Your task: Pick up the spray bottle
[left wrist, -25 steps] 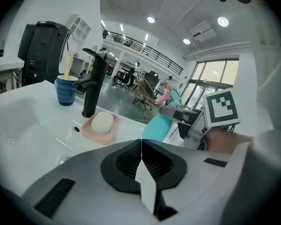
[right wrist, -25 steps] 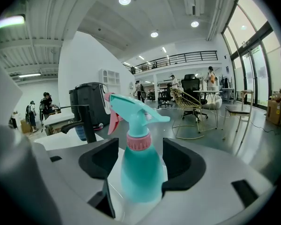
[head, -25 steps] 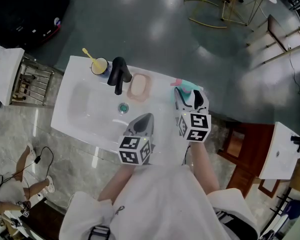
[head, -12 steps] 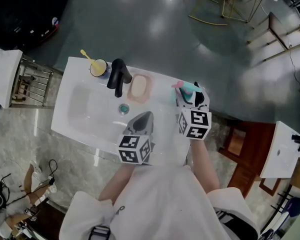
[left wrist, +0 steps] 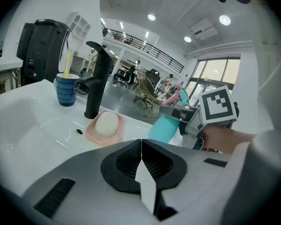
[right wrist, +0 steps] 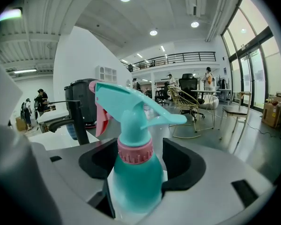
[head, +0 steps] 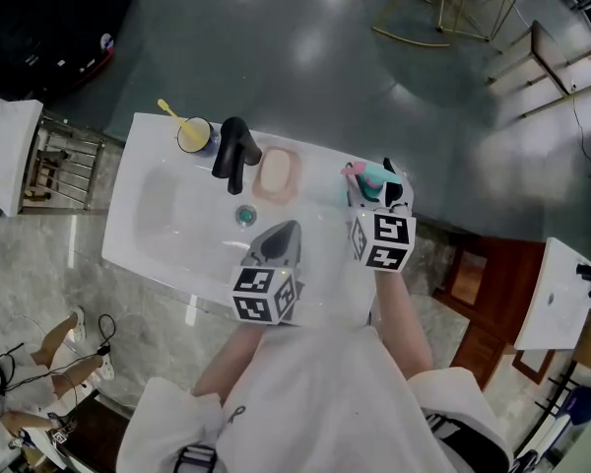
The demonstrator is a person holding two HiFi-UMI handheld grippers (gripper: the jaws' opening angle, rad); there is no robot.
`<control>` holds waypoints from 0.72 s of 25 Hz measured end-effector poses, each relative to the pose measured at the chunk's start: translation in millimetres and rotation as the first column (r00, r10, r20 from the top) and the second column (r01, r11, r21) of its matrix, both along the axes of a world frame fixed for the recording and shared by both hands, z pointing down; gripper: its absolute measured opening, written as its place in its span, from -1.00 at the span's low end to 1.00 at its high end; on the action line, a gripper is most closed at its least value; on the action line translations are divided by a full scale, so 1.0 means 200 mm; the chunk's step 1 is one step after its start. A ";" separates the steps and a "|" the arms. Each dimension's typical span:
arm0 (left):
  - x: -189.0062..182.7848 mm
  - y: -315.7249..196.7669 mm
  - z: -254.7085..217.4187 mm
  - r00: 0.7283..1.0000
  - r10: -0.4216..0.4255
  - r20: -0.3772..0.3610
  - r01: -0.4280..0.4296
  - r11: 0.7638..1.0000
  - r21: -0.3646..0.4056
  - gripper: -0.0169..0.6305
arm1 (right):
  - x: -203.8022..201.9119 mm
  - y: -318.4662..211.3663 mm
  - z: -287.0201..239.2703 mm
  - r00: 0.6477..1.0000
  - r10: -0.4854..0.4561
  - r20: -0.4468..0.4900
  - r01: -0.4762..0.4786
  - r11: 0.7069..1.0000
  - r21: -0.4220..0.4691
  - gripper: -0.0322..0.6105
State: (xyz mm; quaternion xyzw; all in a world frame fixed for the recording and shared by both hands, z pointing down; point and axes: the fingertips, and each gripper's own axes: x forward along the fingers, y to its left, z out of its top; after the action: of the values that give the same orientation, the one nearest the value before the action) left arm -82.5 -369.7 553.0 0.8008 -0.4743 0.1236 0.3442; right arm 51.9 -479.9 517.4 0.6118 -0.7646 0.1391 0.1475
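The spray bottle [right wrist: 133, 172] is teal with a pink collar and pink trigger, and stands upright between my right gripper's jaws. My right gripper [right wrist: 136, 182] is shut on its body. From the head view the bottle [head: 370, 178] is at the right end of the white washbasin counter, inside the right gripper [head: 376, 190]. The left gripper view shows the bottle [left wrist: 166, 128] held from the right; its base is hidden. My left gripper [head: 281, 236] hovers over the basin's front edge, shut and holding nothing, with its jaws [left wrist: 141, 158] touching.
A black faucet [head: 232, 148] stands behind the sink basin [head: 158, 215], with a pink soap dish [head: 275, 172] to its right and a blue cup with a yellow toothbrush [head: 194, 132] to its left. A drain [head: 243, 214] sits mid-basin. Grey floor lies beyond the counter.
My right gripper has closed in on the spray bottle and shifted slightly up and right with it. The left gripper has stayed still.
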 end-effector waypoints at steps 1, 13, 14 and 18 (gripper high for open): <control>0.00 0.00 0.00 1.000 0.001 0.000 -0.001 1.000 -0.001 -0.87 | 0.00 0.00 0.01 1.000 -0.002 -0.003 0.002 1.000 -0.009 -0.02; 0.01 -0.01 0.01 1.000 0.016 -0.008 -0.017 1.000 -0.002 -0.87 | -0.02 -0.01 0.04 1.000 -0.019 -0.022 0.018 0.999 -0.042 -0.02; 0.02 -0.01 0.01 1.000 0.019 -0.008 -0.019 1.000 -0.002 -0.87 | -0.02 -0.01 0.04 0.999 -0.024 -0.022 0.023 0.999 -0.045 -0.02; 0.03 0.00 0.01 1.000 0.028 -0.013 -0.028 1.000 0.000 -0.87 | -0.02 -0.01 0.04 0.999 -0.030 -0.026 0.029 0.998 -0.048 -0.02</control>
State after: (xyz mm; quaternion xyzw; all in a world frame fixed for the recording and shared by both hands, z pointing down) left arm -76.0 -370.5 554.4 0.8081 -0.4607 0.1235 0.3455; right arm 47.3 -482.7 525.3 0.5985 -0.7680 0.1468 0.1743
